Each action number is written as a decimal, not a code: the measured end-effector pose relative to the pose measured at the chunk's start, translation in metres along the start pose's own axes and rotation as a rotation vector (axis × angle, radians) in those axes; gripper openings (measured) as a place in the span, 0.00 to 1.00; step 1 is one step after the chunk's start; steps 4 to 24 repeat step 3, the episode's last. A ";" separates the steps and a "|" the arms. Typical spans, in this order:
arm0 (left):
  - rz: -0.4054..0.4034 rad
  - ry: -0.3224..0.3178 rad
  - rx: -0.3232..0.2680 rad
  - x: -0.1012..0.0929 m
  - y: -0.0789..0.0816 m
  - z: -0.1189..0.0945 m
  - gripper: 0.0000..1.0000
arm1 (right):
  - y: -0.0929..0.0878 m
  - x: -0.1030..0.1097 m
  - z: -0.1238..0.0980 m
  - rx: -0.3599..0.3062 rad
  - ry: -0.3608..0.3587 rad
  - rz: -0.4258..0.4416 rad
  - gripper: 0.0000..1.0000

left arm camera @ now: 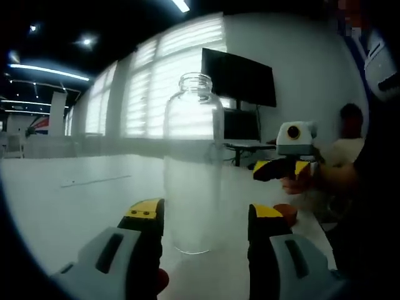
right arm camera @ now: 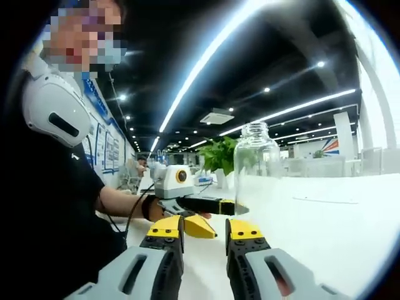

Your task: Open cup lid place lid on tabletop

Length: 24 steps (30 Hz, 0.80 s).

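Here the left gripper (left arm camera: 206, 219) sits low in the frame, jaws spread around the lidless clear bottle (left arm camera: 194, 165); the right gripper (right arm camera: 206, 232), low center, holds nothing, jaws parted.

my right gripper (right arm camera: 205, 232) hangs with jaws parted, nothing between them. ahead, the left gripper (right arm camera: 234, 208) seems to touch the clear lidless bottle (right arm camera: 255, 164) on the white table (right arm camera: 325, 225).

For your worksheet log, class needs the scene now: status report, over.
Left tool open, flanking bottle. Right tool open, empty. Bottle upright, lid off. Reddish disc on table, possibly lid.
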<state>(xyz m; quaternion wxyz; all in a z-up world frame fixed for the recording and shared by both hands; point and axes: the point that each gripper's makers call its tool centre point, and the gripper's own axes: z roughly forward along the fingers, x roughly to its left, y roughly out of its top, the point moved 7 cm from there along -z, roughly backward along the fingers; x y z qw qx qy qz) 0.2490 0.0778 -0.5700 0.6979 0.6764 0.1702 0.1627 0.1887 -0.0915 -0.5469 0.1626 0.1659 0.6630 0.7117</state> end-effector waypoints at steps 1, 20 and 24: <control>0.000 0.018 -0.001 0.000 0.001 -0.007 0.46 | 0.001 -0.002 -0.002 -0.001 -0.017 -0.004 0.27; -0.016 0.066 -0.018 0.002 0.005 -0.021 0.46 | 0.004 -0.006 -0.007 -0.004 -0.057 0.002 0.30; -0.016 0.066 -0.018 0.002 0.005 -0.021 0.46 | 0.004 -0.006 -0.007 -0.004 -0.057 0.002 0.30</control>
